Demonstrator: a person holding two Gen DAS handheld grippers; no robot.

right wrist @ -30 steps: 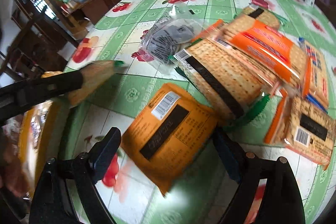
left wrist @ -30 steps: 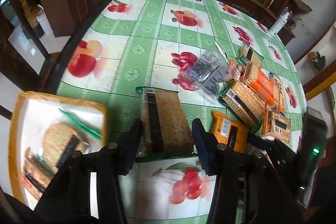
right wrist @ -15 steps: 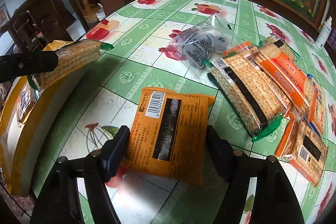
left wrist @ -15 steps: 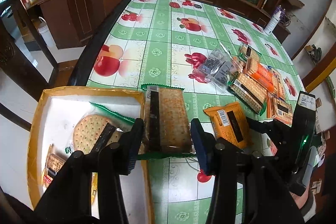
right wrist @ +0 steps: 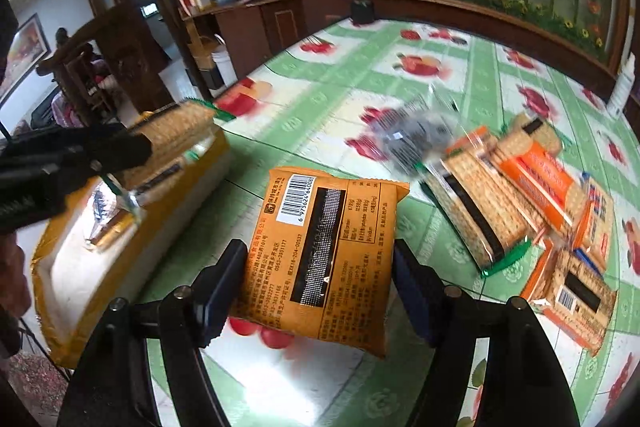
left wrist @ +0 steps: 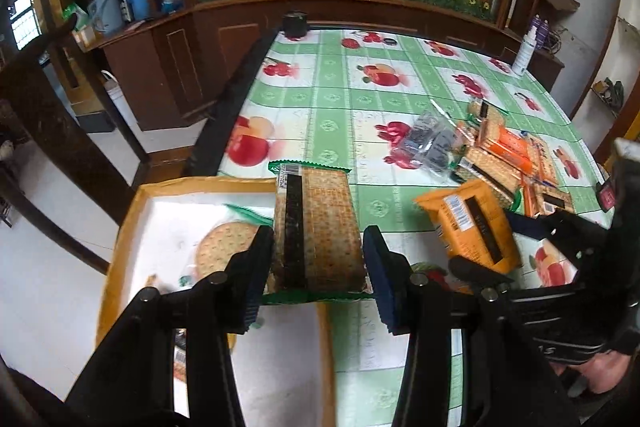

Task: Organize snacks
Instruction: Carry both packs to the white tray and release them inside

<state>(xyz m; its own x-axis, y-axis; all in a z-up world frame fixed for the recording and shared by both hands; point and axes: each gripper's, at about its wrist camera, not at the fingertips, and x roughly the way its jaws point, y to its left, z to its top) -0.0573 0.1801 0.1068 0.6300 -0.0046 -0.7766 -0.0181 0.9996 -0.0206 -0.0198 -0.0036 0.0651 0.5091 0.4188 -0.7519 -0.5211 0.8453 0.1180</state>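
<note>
Mid-task view. The left gripper (left wrist: 318, 269) is clamped on a clear-wrapped block of square crackers with green crimped ends (left wrist: 316, 227), held above the near edge of the yellow-rimmed, white-lined cardboard box (left wrist: 132, 211) beside the table. The right gripper (right wrist: 320, 279) is clamped on a flat orange foil snack packet with a barcode label (right wrist: 324, 255), lifted clear of the green checked fruit-print tablecloth (right wrist: 320, 99).

Done: the box already holds a round-cracker packet (left wrist: 224, 247) and at least one more packet, too blurred to identify.

Left: both held packets must still go in, and a cluster of cracker packs and a clear bag of dark sweets (right wrist: 416, 135) waits on the cloth, well apart from the box.
</note>
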